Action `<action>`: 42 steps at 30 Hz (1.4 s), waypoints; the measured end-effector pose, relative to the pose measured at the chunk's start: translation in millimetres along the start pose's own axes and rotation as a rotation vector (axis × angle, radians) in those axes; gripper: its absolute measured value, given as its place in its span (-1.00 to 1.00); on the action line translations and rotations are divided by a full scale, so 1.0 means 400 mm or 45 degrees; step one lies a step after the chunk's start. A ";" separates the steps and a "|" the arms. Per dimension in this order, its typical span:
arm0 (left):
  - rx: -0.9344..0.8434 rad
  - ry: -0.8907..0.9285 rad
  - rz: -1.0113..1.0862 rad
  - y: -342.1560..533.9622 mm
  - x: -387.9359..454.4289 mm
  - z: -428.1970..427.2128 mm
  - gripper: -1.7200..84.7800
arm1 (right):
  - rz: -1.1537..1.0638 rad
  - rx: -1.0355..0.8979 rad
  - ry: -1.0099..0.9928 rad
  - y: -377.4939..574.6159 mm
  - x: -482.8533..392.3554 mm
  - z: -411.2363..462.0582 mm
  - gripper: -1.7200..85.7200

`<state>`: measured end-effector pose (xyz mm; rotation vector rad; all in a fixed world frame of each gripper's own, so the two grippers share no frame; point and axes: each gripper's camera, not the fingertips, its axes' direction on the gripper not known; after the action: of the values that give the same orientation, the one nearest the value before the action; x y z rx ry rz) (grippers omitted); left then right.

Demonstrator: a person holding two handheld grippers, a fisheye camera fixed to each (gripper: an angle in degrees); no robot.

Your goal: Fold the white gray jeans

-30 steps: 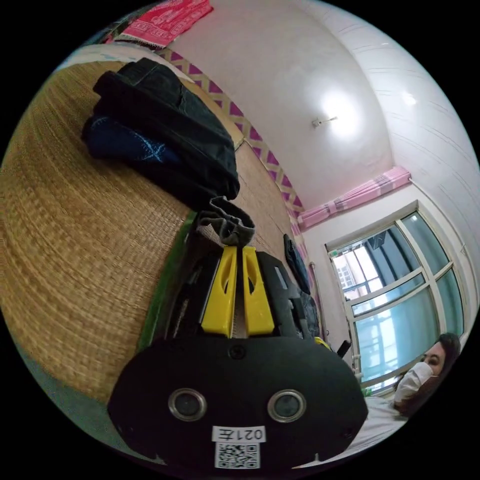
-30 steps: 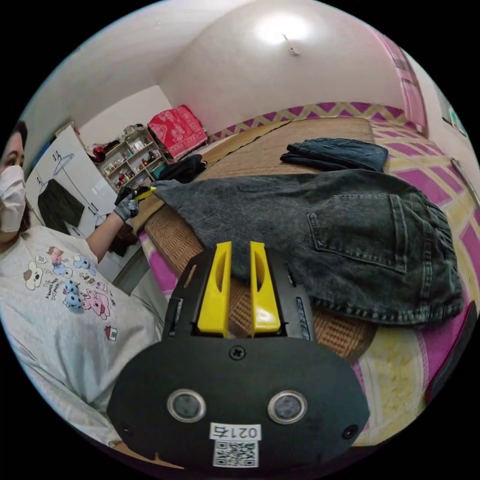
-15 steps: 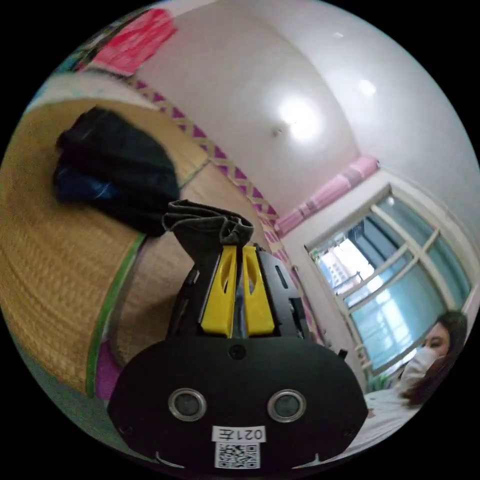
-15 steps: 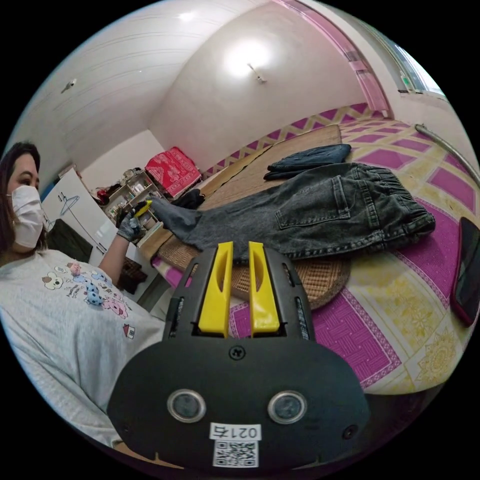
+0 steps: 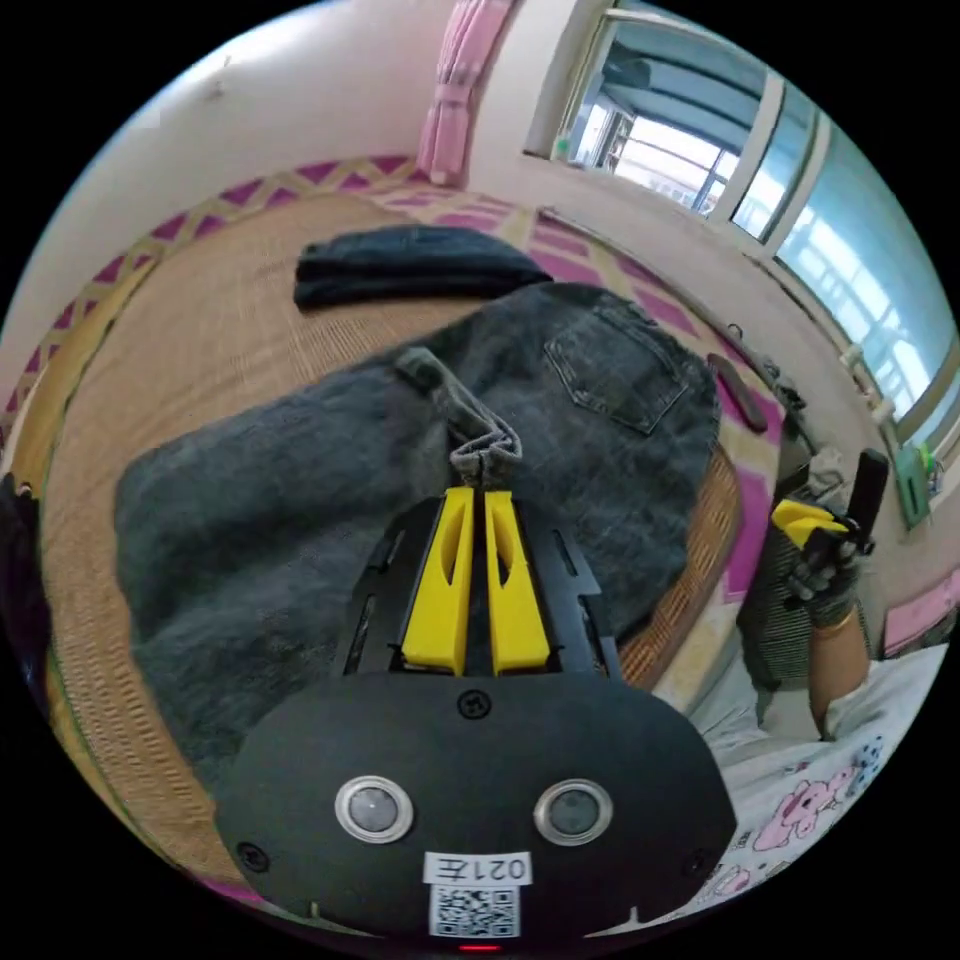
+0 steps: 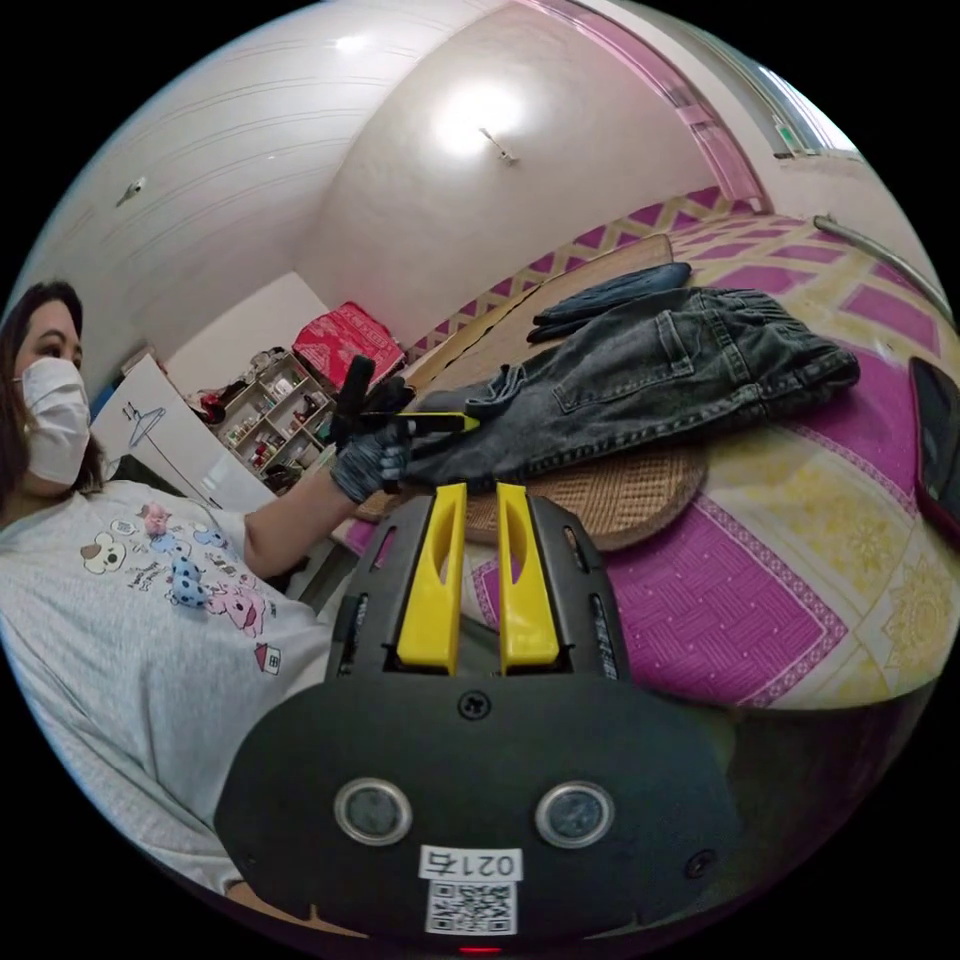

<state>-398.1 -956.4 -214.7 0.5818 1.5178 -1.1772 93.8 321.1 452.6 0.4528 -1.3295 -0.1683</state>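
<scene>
The grey jeans (image 5: pixel 300 470) lie on a woven mat (image 5: pixel 200 330), back pocket up. My left gripper (image 5: pixel 485 492) is shut on a bunched leg hem (image 5: pixel 485 450), held above the trouser body. In the right gripper view a gloved hand holds that left gripper (image 6: pixel 455 422) level over the jeans (image 6: pixel 660 370), with the hem (image 6: pixel 500 385) curled at its tip. My right gripper (image 6: pixel 478 490) hangs off the bed's near edge, its jaws slightly apart with nothing between them. It also shows in a gloved hand as the right gripper (image 5: pixel 792 512).
A folded dark pair of jeans (image 5: pixel 410 265) (image 6: pixel 610 295) lies behind the grey pair. A dark phone (image 6: pixel 935 440) rests on the purple patterned sheet (image 6: pixel 720 600). The person in a white printed shirt (image 6: pixel 150 600) stands at the bed's edge. Shelves (image 6: pixel 270 415) stand behind.
The left gripper has carried the leg hem from the far end back over the jeans, doubling the leg over. The right gripper has drawn back from the jeans' edge.
</scene>
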 end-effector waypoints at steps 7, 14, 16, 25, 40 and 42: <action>0.154 -0.031 0.101 -0.008 0.153 0.020 -0.98 | 0.075 0.058 0.004 0.019 0.074 -0.021 -0.83; 0.064 -0.041 0.076 0.024 0.174 0.171 -0.98 | 0.071 0.073 -0.019 -0.005 0.096 0.008 -0.84; 0.129 -0.076 0.127 0.034 0.198 0.147 -0.98 | 0.074 0.065 -0.015 -0.007 0.102 0.019 -0.84; 0.093 0.339 0.078 0.132 0.043 0.123 -0.83 | 0.024 0.036 -0.035 -0.068 0.100 0.121 -0.80; 0.281 -0.147 -0.523 0.555 -0.563 -0.260 -0.73 | -0.634 -0.704 -0.122 -0.786 -0.226 1.245 -0.75; 0.268 -0.039 -0.546 0.562 -0.607 -0.254 -0.72 | -0.604 -0.831 -0.084 -0.826 -0.213 1.374 -0.73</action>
<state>-180.0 -724.2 -79.1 0.3809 1.5468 -1.6814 -409.6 -67.0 332.6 0.1946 -1.1310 -0.9855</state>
